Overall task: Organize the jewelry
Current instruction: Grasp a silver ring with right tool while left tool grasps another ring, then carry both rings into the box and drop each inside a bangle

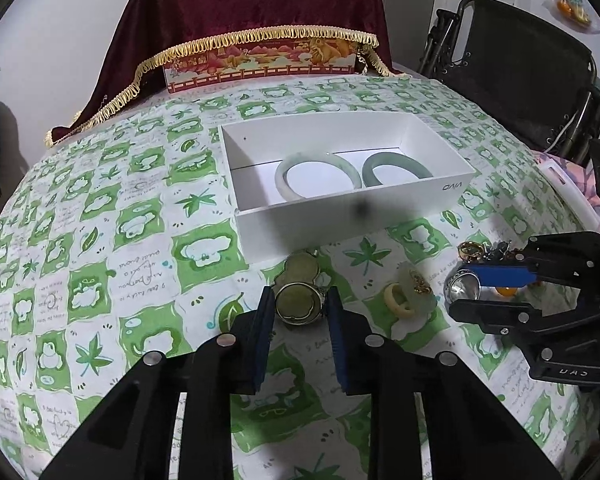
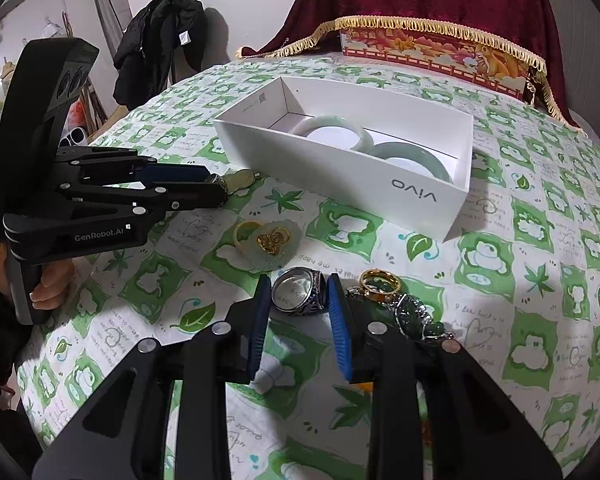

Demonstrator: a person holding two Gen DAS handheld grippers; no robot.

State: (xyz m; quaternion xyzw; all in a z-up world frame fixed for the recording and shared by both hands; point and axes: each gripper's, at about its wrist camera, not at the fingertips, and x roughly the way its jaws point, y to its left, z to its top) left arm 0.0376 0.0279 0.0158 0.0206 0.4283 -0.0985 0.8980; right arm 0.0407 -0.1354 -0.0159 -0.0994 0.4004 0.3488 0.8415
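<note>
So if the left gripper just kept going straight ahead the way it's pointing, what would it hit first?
The left gripper already has the gourd-shaped pendant between its fingers. Pushing on, it would likely shove that into the near wall of the white box, though the gap is hard to judge.

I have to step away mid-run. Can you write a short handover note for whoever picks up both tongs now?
Left tongs: closed on the gourd-shaped olive stone pendant, at table level.
Right tongs: closed on the silver engraved ring, also on the table.
Done: pale jade bangle and darker green jade bangle lie in the white vivo box.
Left: both gripped pieces, cream ring, translucent pendant with gold charm, gold ring, dark green carved pendant.
</note>
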